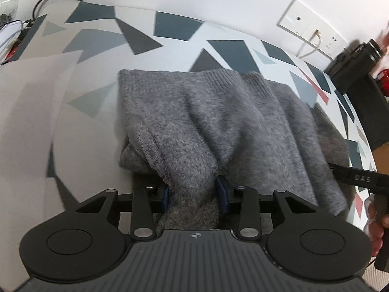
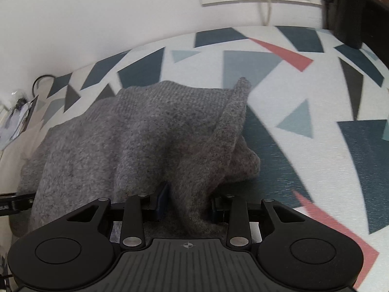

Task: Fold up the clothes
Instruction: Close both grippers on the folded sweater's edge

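A grey knitted sweater (image 1: 218, 121) lies bunched on a cloth with a triangle pattern (image 1: 170, 48). My left gripper (image 1: 195, 193) is shut on a thick fold of its near edge, the blue pads pressed into the knit from both sides. In the right wrist view the same sweater (image 2: 136, 141) drapes away from my right gripper (image 2: 187, 199), which is shut on another bunch of the near edge. A ribbed cuff or hem (image 2: 237, 104) stands up on the right. The other gripper's black body (image 1: 359, 177) shows at the right edge of the left wrist view, with a hand (image 1: 376, 231) on it.
A white wall with socket plates (image 1: 308, 26) and a plugged cable (image 2: 266, 7) stands behind the table. Black objects (image 1: 355, 65) sit at the far right corner. Cables and small items (image 1: 12, 36) lie at the far left. Patterned cloth (image 2: 316, 121) stretches to the right of the sweater.
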The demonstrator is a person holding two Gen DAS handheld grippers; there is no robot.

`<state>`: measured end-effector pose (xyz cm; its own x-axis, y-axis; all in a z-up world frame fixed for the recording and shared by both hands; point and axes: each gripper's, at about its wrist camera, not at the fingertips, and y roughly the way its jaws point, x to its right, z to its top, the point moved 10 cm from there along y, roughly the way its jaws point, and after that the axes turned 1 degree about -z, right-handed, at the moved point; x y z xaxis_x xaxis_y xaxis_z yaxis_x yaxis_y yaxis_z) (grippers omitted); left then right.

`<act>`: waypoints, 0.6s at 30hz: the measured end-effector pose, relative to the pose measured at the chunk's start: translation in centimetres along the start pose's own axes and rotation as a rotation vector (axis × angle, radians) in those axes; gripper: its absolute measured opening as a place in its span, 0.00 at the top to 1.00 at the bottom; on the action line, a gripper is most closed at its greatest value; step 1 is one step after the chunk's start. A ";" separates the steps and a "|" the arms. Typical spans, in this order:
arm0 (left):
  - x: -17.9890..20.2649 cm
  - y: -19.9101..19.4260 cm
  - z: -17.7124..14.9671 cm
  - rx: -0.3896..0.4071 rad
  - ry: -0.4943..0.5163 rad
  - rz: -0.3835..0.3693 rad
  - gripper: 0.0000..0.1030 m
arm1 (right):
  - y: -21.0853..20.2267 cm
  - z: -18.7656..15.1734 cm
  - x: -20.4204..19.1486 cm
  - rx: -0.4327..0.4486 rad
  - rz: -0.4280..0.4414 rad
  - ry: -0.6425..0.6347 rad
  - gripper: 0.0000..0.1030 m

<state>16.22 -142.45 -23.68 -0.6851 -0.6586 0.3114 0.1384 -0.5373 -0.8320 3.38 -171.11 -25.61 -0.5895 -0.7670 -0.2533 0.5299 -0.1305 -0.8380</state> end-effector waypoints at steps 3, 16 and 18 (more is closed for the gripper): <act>0.8 0.3 0.0 -0.002 0.016 -0.015 0.66 | 0.2 -0.2 -1.5 -0.011 0.024 -0.022 0.72; 3.3 0.4 -0.5 0.032 0.124 -0.030 0.76 | 0.5 -0.7 -5.9 -0.023 0.079 -0.109 0.78; 3.9 0.2 -0.6 0.049 0.170 -0.026 0.79 | 0.2 -0.9 -6.3 -0.001 0.073 -0.132 0.79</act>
<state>13.12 -144.80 -22.88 -0.7994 -0.5477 0.2471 0.1509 -0.5811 -0.7997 6.65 -165.77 -24.56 -0.4639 -0.8506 -0.2475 0.5674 -0.0708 -0.8204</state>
